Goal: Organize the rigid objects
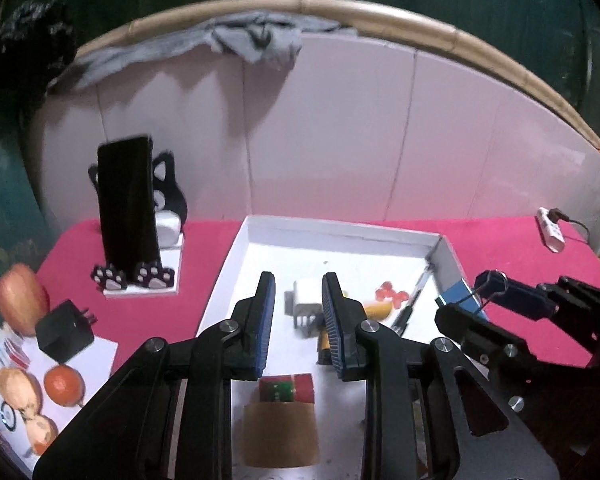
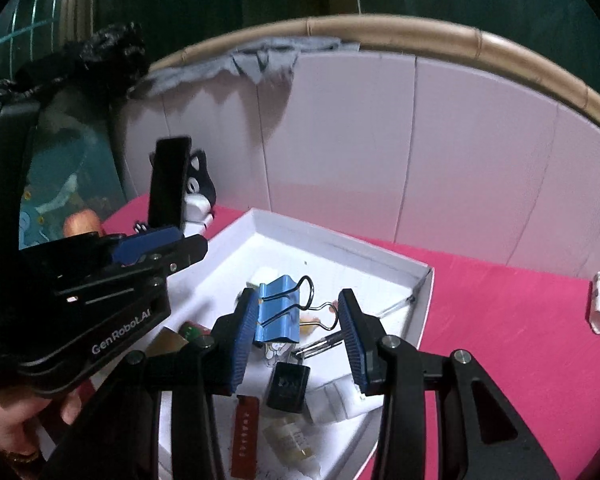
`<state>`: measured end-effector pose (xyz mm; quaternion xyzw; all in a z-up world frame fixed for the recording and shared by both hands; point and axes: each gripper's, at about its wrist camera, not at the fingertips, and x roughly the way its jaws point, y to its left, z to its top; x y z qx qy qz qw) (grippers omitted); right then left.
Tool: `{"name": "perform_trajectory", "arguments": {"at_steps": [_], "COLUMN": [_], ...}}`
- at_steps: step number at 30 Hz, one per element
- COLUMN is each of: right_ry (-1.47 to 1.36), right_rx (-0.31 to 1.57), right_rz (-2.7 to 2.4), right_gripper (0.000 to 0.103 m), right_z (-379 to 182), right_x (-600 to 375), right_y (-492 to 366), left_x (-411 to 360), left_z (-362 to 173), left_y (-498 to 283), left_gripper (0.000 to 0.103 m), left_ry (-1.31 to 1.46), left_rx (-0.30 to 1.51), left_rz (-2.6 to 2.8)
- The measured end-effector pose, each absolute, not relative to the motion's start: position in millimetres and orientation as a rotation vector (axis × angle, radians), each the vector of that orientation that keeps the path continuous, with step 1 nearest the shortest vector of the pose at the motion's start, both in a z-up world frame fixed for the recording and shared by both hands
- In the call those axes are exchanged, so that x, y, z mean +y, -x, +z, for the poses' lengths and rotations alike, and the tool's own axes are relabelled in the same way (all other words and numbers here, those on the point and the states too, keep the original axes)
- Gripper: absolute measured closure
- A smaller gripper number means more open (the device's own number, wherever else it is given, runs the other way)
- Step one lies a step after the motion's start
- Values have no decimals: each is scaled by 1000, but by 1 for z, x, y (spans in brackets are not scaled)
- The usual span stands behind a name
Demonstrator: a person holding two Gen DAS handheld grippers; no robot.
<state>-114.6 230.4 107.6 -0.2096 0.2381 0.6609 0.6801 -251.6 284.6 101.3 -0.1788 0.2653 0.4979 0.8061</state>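
A white tray (image 1: pixel 236 264) (image 2: pixel 340 240) lies on the pink tabletop. In it are a white plug (image 1: pixel 306 292), a red bow clip (image 1: pixel 392 294), a pen (image 1: pixel 414 300), a black charger (image 2: pixel 288 386) and a red strip (image 2: pixel 244 432). My right gripper (image 2: pixel 296 300) (image 1: pixel 470 298) hangs over the tray's right part. It is shut on a blue binder clip (image 2: pixel 278 312) (image 1: pixel 456 292), body against one pad and wire handles against the other. Over the tray's near middle, my left gripper (image 1: pixel 300 316) (image 2: pixel 180 246) shows a narrow gap with nothing in it.
A black phone (image 1: pixel 128 204) stands in a cat-shaped holder at the back left. A black adapter (image 1: pixel 64 330), an apple (image 1: pixel 20 300) and an orange (image 1: pixel 64 386) lie at the left edge. A white power strip (image 1: pixel 552 232) sits far right. A white board backs the table.
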Motion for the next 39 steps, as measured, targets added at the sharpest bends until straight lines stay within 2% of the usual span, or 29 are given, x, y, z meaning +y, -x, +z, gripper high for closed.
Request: {"name": "perform_trajectory", "arguments": {"at_steps": [3,4,6,7,9,10,13,15,17,29,39], "right_ry": [503,512,522,527,529,527,541,535,529,442,307], "right_rx": [532,531,531,524,502,484,447,428,405,273,201], "right_rz": [1473,1472,1469,1465,1458,1457,1457,1460,1457,1400,1360], "right_gripper": [61,61,60,55,14,11,10,8,0,0,0], "right_z": [96,92,87,86,84,85,86,89,91,113,136], "right_x": [235,237,238,238,236,234,229,223,218,164,104], "right_y": [117,118,119,120,122,123,127,129,131,131,120], "left_x": [289,290,292,292,291,290,288,283,277,222,157], "left_z": [93,91,89,89,89,90,91,93,96,117,150], "left_y": [254,255,258,260,265,266,269,272,275,274,288], "left_gripper": [79,74,40,17,15,13,0,0,0,0,0], "left_ry": [402,407,420,423,416,412,404,401,398,333,356], "left_rx": [580,580,578,571,551,550,546,529,510,518,363], "left_rz": [1083,1090,1115,1129,1151,1162,1197,1205,1215,1291,1298]}}
